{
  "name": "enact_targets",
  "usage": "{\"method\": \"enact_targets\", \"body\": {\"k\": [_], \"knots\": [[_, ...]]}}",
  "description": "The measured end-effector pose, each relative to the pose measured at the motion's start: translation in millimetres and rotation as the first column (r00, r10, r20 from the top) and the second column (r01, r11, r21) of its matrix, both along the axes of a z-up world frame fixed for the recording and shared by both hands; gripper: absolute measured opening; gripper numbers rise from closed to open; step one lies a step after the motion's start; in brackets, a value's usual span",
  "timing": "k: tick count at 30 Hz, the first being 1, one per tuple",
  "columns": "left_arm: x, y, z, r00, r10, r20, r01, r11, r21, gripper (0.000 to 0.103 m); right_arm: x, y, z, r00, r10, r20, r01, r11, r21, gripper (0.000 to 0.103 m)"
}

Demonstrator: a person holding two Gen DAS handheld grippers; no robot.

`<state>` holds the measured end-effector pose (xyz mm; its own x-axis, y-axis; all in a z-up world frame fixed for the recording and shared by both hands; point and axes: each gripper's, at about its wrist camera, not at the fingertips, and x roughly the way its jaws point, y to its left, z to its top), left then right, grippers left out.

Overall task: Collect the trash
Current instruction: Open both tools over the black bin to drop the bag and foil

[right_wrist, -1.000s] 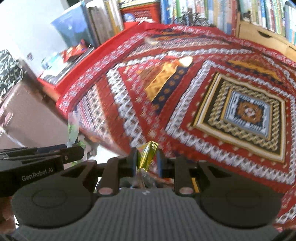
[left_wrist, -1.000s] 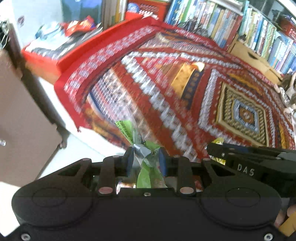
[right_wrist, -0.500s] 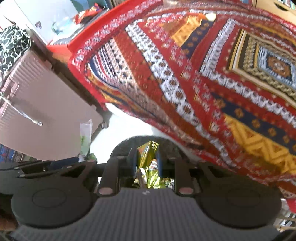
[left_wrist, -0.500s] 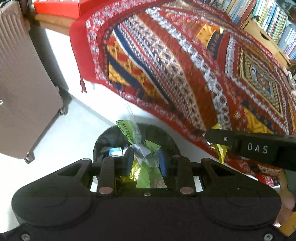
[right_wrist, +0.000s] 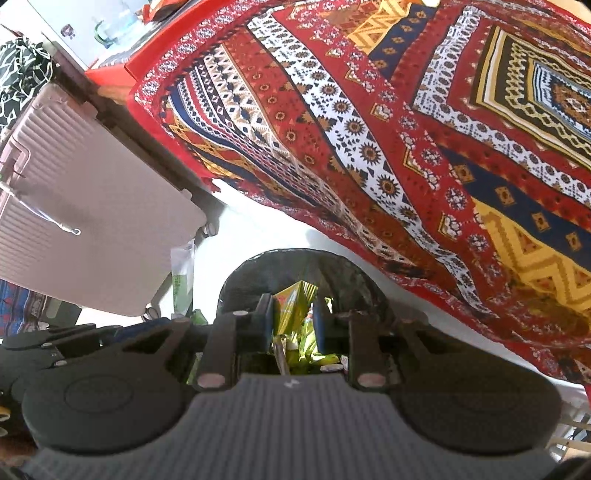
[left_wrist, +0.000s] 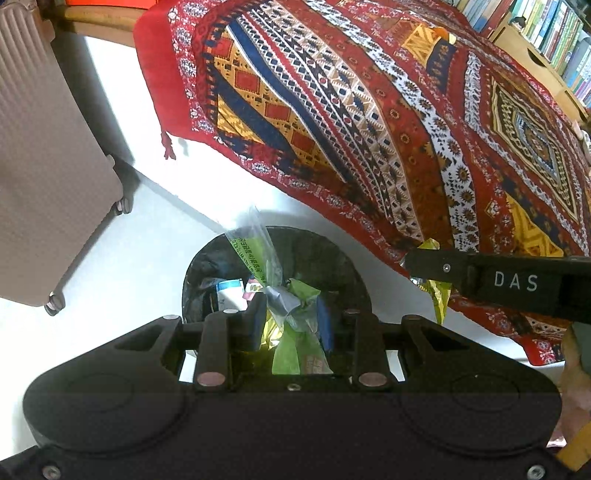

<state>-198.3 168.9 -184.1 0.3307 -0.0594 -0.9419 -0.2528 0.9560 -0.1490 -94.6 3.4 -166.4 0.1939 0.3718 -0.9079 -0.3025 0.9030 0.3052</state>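
Left gripper (left_wrist: 291,325): jaws nearly closed, clamped on a crumpled clear-and-green wrapper (left_wrist: 275,291). The wrapper is held directly above the black bin (left_wrist: 332,269), its clear end sticking up past the jaws. The bin is lined w/ a dark bag; some trash is already seen inside, incl. a white-and-blue packet (left_wrist: 231,295).

Right gripper (right_wrist: 293,325): jaws set to a narrow gap, a yellow-green foil wrapper (right_wrist: 291,302) pinched between them. It is positioned over the same bin, whose rim (right_wrist: 280,254) is seen just beyond the jaws. In the left view this foil wrapper hangs from the right gripper's tip, beside the bin's right edge, approx. level w/ the rim.

Surroundings: bin stands on a white floor (left_wrist: 129,258), just beside a bed covered w/ a red patterned blanket (left_wrist: 369,129) whose edge hangs down near the bin. A beige ribbed suitcase (left_wrist: 44,166) on wheels is noted to the left, apart from the bin. Bookshelves (left_wrist: 554,33) are visible behind the bed.
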Motion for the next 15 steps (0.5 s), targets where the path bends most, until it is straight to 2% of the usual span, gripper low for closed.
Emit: {"method": "enact_targets", "body": {"k": [2, 4, 5, 7, 15], "knots": [[0.6, 0.0, -1.6, 1.000, 0.002, -0.003, -0.002, 1.000, 0.003, 0.029, 0.9, 0.9, -1.8, 1.000, 0.002, 0.001, -0.002, 1.000, -0.003, 0.033], [1.3, -0.4, -2.2, 1.000, 0.002, -0.002, -0.002, 1.000, 0.009, 0.038, 0.6, 0.7, -1.8, 1.000, 0.001, 0.005, -0.001, 1.000, -0.001, 0.033], [1.3, -0.6, -1.9, 1.000, 0.003, 0.000, -0.003, 1.000, 0.012, 0.042, 0.9, 0.8, -2.0, 1.000, 0.001, 0.005, -0.001, 1.000, 0.000, 0.041], [2.5, 0.0, -2.5, 1.000, 0.001, -0.001, -0.001, 1.000, 0.014, 0.043, 1.3, 0.8, -2.0, 1.000, 0.002, 0.007, -0.002, 1.000, 0.002, 0.052], [3.8, 2.2, -0.1, 1.000, 0.013, 0.000, -0.013, 1.000, 0.023, 0.054, 1.7, 1.3, 1.1, 1.000, 0.009, 0.016, -0.009, 1.000, 0.008, 0.059]]}}
